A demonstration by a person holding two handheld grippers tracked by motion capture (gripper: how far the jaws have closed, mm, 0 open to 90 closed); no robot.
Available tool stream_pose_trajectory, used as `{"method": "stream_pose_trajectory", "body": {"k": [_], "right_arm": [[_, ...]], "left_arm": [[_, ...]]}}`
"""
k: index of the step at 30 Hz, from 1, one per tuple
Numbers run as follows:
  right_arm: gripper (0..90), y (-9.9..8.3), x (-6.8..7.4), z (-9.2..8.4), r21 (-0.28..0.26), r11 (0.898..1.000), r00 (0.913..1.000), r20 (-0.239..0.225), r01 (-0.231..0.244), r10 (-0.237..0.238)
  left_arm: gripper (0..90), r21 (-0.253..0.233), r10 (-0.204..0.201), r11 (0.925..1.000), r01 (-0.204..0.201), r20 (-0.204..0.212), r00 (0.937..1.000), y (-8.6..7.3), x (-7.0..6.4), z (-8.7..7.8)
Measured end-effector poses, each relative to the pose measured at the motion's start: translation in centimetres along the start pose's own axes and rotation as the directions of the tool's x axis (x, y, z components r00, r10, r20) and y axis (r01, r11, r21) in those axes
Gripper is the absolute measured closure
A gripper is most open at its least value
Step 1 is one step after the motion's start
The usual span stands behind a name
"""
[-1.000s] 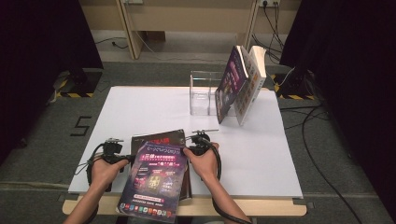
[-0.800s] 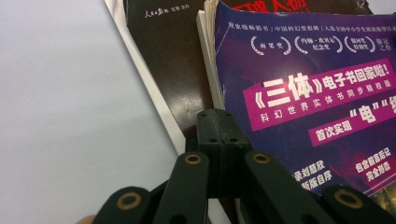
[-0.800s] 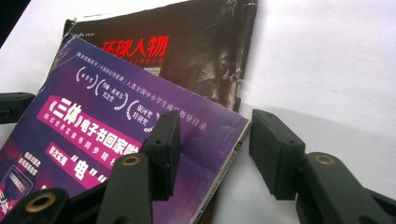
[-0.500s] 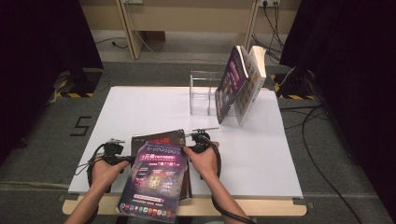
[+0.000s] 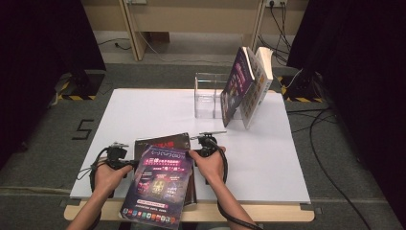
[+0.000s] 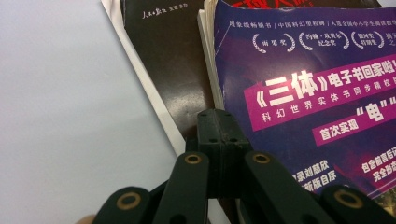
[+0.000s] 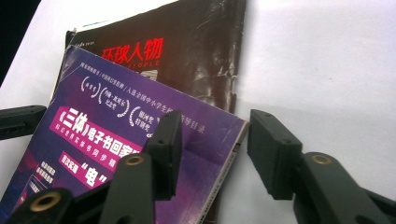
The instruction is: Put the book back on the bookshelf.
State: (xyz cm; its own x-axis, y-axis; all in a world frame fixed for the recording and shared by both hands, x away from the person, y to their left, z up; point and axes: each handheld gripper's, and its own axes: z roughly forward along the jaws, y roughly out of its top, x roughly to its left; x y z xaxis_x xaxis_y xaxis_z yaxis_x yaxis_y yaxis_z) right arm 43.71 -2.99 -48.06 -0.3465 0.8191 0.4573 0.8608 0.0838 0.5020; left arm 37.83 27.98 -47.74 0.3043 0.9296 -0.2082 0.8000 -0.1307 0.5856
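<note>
The right gripper (image 7: 212, 149) stands with its jaws apart, straddling the near right edge of a purple magazine (image 7: 112, 149); the pads do not appear to press on it, and the jaws have just been opening with that edge between them. The magazine lies at the table's near edge, between the two hands, its long axis running away from the person and tilted a little to the right, resting on a dark magazine (image 5: 165, 142) beneath it. The left gripper (image 6: 219, 140) is clenched, its tips together at the purple magazine's left edge; whether anything is pinched between them cannot be told. Both hands are about equally near. The high view shows a clear stand (image 5: 208, 96) with upright books (image 5: 246, 84) far across the white table (image 5: 143, 110). The right gripper view gives the gap around the page edge.
</note>
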Motion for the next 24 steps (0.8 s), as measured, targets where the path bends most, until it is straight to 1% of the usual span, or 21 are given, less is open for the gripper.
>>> {"method": "stream_pose_trajectory", "body": {"k": [2, 4, 6, 7, 9, 12, 13, 15, 16, 20, 24], "right_arm": [[52.1, 0.1, 0.1, 0.1, 0.005, 1.000, 1.0000, -0.003, 0.002, -0.002], [52.8, 0.2, 0.0, 0.1, 0.011, 1.000, 1.0000, -0.007, -0.004, 0.004], [56.5, 0.3, -0.1, 0.1, 0.014, 1.000, 0.9995, -0.015, -0.026, 0.026], [58.8, 0.3, -0.2, 0.1, 0.014, 1.000, 0.9996, -0.013, -0.026, 0.026], [59.8, 0.3, -0.2, 0.1, 0.012, 1.000, 0.9996, -0.010, -0.028, 0.028], [61.3, 0.3, 0.0, -0.1, 0.008, 1.000, 0.9999, 0.003, -0.014, 0.014], [62.1, 0.4, 0.0, -0.2, 0.003, 1.000, 1.0000, -0.002, -0.008, 0.008], [63.0, 0.5, 0.1, -0.5, -0.001, 1.000, 0.9999, -0.007, -0.012, 0.012], [63.2, 0.5, 0.2, -0.6, -0.005, 1.000, 0.9999, -0.009, -0.006, 0.006], [64.2, 0.3, 0.6, -1.0, -0.025, 1.000, 1.0000, 0.001, 0.006, -0.006], [67.0, 0.3, 0.7, -1.2, -0.034, 0.999, 1.0000, 0.007, 0.004, -0.004]], "left_arm": [[89.6, 0.001, -0.001, 1.0000, 0.001, -0.001, 1.0000, 0.0, 0.0, 0.0], [89.7, 0.002, -0.004, 1.0000, 0.004, -0.001, 1.0000, 0.0, 0.0, 0.0], [89.7, 0.001, -0.006, 1.0000, 0.006, -0.001, 1.0000, 0.0, 0.0, 0.0], [89.7, 0.001, -0.008, 1.0000, 0.008, -0.001, 1.0000, 0.0, 0.0, 0.0], [89.7, 0.002, -0.007, 1.0000, 0.007, -0.003, 1.0000, 0.0, -0.1, 0.0], [89.7, 0.002, -0.009, 1.0000, 0.009, -0.003, 1.0000, 0.1, -0.1, 0.0], [89.7, 0.003, -0.007, 1.0000, 0.007, -0.004, 1.0000, 0.1, -0.1, 0.0], [89.7, 0.003, -0.006, 1.0000, 0.006, -0.006, 1.0000, 0.1, -0.1, 0.0], [89.7, 0.004, -0.005, 1.0000, 0.005, -0.006, 1.0000, 0.1, -0.1, 0.0], [89.7, 0.004, -0.003, 1.0000, 0.003, -0.010, 0.9999, 0.1, -0.2, 0.0], [89.7, 0.008, 0.003, 1.0000, -0.003, -0.016, 0.9999, 0.1, -0.3, 0.0]]}}
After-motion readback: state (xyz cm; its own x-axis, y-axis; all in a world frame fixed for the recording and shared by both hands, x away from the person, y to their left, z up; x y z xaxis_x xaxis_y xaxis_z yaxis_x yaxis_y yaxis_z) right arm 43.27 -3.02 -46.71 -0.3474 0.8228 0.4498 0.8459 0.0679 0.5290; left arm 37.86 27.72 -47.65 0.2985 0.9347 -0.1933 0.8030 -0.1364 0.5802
